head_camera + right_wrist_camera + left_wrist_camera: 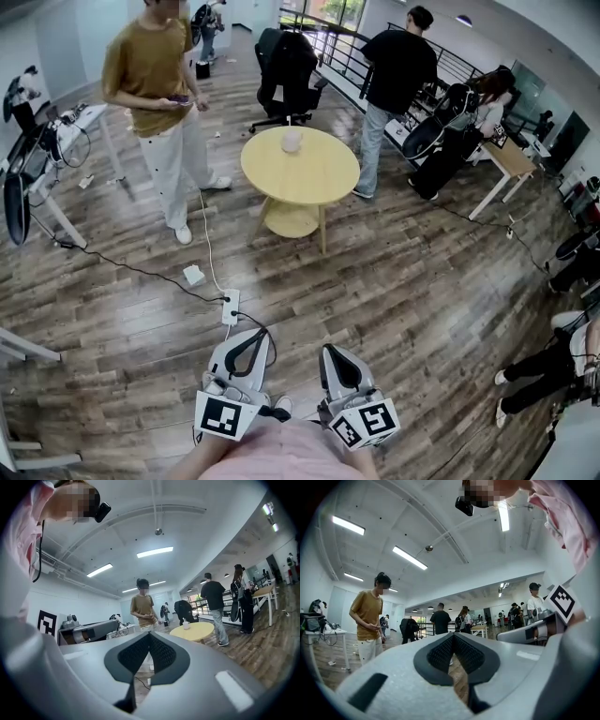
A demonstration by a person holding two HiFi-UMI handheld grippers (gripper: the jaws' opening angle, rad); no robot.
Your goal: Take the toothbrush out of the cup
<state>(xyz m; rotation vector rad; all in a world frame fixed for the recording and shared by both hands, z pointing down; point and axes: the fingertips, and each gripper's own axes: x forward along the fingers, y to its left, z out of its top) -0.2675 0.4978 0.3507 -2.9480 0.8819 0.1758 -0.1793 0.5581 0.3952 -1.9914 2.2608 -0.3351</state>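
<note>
A white cup (292, 140) stands on a round yellow table (309, 178) several steps ahead of me; in the right gripper view the cup (186, 625) looks small on that table (199, 631). It is too small to make out a toothbrush in it. My left gripper (251, 337) and right gripper (332, 352) are held close to my body over the wooden floor, far from the table. Both are shut with nothing between the pads: the left gripper (452, 637) and the right gripper (149, 635) each close to a point at the tip.
A person in a mustard shirt (155, 84) stands left of the table, and a person in black (394, 75) is behind it to the right. A black office chair (286, 70) is behind the table. A power strip (230, 307) with cables lies on the floor between me and the table. Desks line the left side (56, 131).
</note>
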